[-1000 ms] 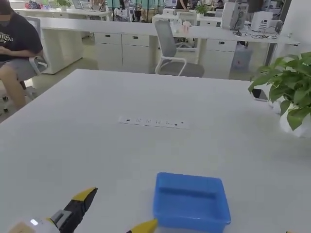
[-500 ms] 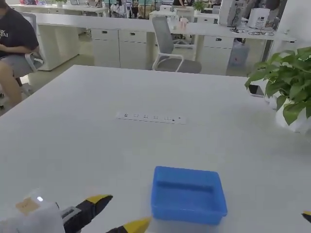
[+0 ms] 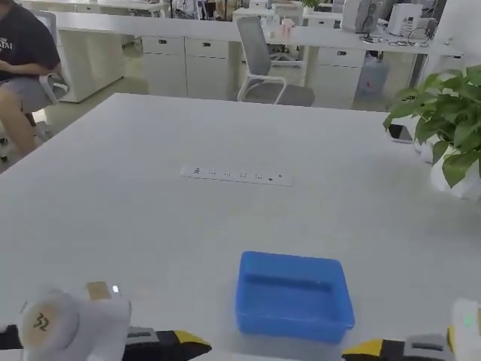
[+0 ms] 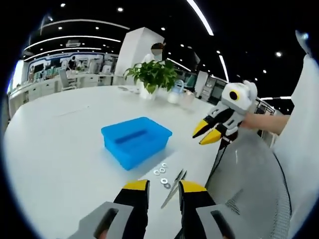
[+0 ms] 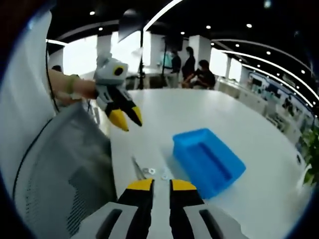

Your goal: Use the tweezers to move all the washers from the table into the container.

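Note:
The blue container [image 3: 293, 297] stands on the white table [image 3: 150, 226] near its front edge. Several small washers [image 4: 162, 172] lie on the table beside the container [image 4: 135, 140], and the metal tweezers [image 4: 173, 180] lie next to them. In the left gripper view my left gripper [image 4: 164, 188] hovers just short of the tweezers, jaws a little apart and empty. My right gripper [image 5: 161, 185] hangs above the washers [image 5: 148, 171] and tweezers [image 5: 136, 166], jaws close together with nothing between them. Both grippers sit low in the head view, left gripper [image 3: 176, 346] and right gripper [image 3: 368, 350].
A mesh chair back [image 5: 65, 164] stands close against the table edge by the grippers. A potted plant [image 3: 443, 124] sits at the right, and a power strip [image 3: 237, 176] lies mid-table. A person [image 3: 22, 60] sits far left, with an office chair [image 3: 263, 68] beyond.
The left gripper's jaws have come closer together and dropped toward the picture's bottom edge. The right gripper has come in at the bottom right. The head camera has tilted.

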Demonstrator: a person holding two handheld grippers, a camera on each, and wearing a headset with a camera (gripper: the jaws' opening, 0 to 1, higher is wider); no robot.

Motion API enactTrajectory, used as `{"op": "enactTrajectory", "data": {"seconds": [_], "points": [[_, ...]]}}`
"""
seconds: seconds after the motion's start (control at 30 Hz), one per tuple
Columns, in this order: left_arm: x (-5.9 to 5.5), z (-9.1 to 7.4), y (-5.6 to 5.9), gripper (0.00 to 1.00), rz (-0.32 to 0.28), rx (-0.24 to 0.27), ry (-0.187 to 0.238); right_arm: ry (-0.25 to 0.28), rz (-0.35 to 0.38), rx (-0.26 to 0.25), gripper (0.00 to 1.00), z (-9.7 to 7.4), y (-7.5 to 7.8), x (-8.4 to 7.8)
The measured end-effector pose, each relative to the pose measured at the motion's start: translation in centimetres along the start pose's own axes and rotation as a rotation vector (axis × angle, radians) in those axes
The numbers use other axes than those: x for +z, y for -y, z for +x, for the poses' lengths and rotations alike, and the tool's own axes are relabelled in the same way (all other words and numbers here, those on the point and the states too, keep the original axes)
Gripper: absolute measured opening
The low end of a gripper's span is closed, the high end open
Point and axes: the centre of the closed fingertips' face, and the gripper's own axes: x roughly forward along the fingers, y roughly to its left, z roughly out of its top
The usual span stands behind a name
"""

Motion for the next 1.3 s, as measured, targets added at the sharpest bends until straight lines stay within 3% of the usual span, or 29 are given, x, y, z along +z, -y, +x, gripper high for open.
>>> {"op": "enactTrajectory", "data": {"seconds": [0.03,0.2,0.5,0.67,0.77,1.0,1.2,1.3], "points": [[-0.5,0.4,0.1,0.21,0.027,-0.008,-0.036,-0.025,-0.016,0.029,0.09,0.7,-0.4,-0.3],[-2.3,1.9,0.9,0.19,0.060,-0.060,-0.121,-0.119,-0.100,0.095,0.10,2.7,-1.4,-1.8],[-4.1,3.1,1.7,0.16,0.156,-0.076,-0.234,-0.184,-0.134,0.145,0.12,4.4,-2.0,-2.8],[-4.7,3.5,1.5,0.15,0.188,-0.066,-0.279,-0.222,-0.164,0.170,0.12,5.1,-2.2,-3.2],[-5.4,3.8,1.1,0.14,0.251,-0.060,-0.331,-0.251,-0.186,0.189,0.13,5.5,-2.5,-3.6],[-5.9,4.4,0.5,0.07,0.337,-0.037,-0.391,-0.316,-0.234,0.210,0.14,6.4,-2.9,-4.6],[-6.7,4.4,0.1,0.01,0.412,-0.034,-0.430,-0.322,-0.227,0.209,0.13,6.7,-3.0,-5.0],[-6.9,4.4,0.1,0.00,0.439,-0.035,-0.433,-0.298,-0.189,0.218,0.14,6.7,-3.2,-4.8]]}}
